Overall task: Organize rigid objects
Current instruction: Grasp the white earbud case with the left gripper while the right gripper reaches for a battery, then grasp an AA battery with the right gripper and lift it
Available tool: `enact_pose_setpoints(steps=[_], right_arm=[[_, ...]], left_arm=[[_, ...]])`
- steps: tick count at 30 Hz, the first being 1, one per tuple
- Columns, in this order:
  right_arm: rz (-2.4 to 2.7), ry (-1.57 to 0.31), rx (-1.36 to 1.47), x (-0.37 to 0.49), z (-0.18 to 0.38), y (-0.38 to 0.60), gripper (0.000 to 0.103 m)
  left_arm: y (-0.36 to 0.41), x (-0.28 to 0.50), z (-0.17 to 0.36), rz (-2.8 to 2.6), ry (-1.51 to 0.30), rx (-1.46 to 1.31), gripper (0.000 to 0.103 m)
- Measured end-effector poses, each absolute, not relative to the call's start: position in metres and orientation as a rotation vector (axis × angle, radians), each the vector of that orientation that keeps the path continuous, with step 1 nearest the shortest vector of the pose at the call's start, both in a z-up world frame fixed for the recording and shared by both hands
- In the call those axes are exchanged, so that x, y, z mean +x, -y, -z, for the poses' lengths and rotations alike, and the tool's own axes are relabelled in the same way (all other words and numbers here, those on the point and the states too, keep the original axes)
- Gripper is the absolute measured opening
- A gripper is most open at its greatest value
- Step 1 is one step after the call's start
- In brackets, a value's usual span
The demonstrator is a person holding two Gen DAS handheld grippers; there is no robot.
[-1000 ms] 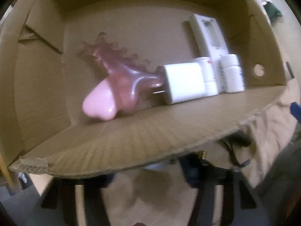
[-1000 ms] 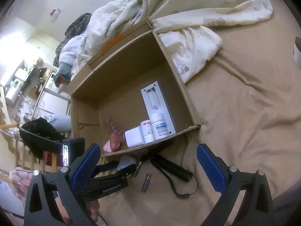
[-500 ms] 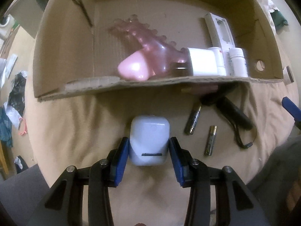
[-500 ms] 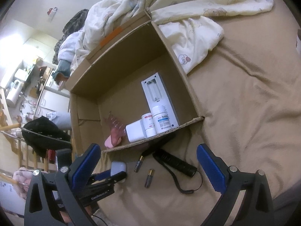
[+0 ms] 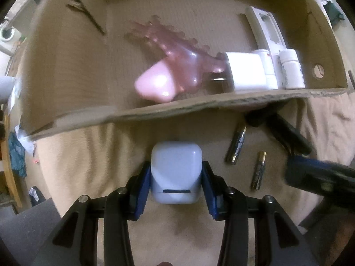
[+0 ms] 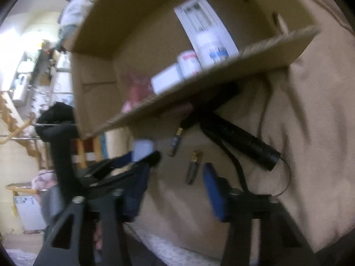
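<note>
We see the cardboard box point(image 5: 221, 104) lying on the tan blanket point(image 5: 84, 166). Inside it are a pink toy point(image 5: 168, 75), a white plug block point(image 5: 246, 72), two white bottles point(image 5: 290, 68) and a white remote point(image 5: 266, 28). In front of the box lie two batteries point(image 5: 237, 144) and a black flashlight point(image 5: 290, 133), partly tucked under the box flap.

Our left gripper point(image 5: 176, 173) squeezes the pale blue case point(image 5: 176, 170) between its blue pads, just above the blanket.

Our right gripper point(image 6: 175, 190) has just been closing with nothing between its pads. It has dropped much closer to the batteries than a moment ago, and it now shows at the edge of the left view.
</note>
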State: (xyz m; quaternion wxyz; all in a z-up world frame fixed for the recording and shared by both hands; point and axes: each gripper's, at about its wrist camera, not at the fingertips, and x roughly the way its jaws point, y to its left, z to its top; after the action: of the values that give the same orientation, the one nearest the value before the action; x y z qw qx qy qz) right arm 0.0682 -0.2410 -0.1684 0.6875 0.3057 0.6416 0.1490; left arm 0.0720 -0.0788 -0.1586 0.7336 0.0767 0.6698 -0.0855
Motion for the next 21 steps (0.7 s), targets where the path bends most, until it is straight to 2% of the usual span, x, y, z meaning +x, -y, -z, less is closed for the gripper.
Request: enact_pose_setpoints(steps=[1,9,11,13,17,19,21], right_arm=[[-0.327,-1.449,0.657,0.07,0.172,0.236,0.038],[-0.273,-1.491,0.475,0.075,0.188,0.201,0.037],[-0.258,-1.481,0.411,0.075,0.189,0.194,0.032],[-0.226,-1.466,0.363,0.072,0.189,0.189,0.021],[-0.214,-1.413,0.231,0.063,0.185,0.173,0.017],[-0.197,-1.394,0.174,0.059,0.183,0.166,0.011],[-0.198,-1.378,0.126,0.056,0.181,0.161,0.01]], left_arm=[[0.077,0.071,0.156,0.183,-1.466,0.165,0.04],[0.063,0.056,0.137,0.162,-1.434,0.135,0.04],[0.062,0.055,0.135,0.157,-1.431,0.136,0.04],[0.061,0.055,0.136,0.153,-1.429,0.135,0.04],[0.048,0.063,0.142,0.144,-1.426,0.143,0.04],[0.052,0.067,0.143,0.135,-1.42,0.154,0.04],[0.052,0.066,0.143,0.133,-1.414,0.151,0.04]])
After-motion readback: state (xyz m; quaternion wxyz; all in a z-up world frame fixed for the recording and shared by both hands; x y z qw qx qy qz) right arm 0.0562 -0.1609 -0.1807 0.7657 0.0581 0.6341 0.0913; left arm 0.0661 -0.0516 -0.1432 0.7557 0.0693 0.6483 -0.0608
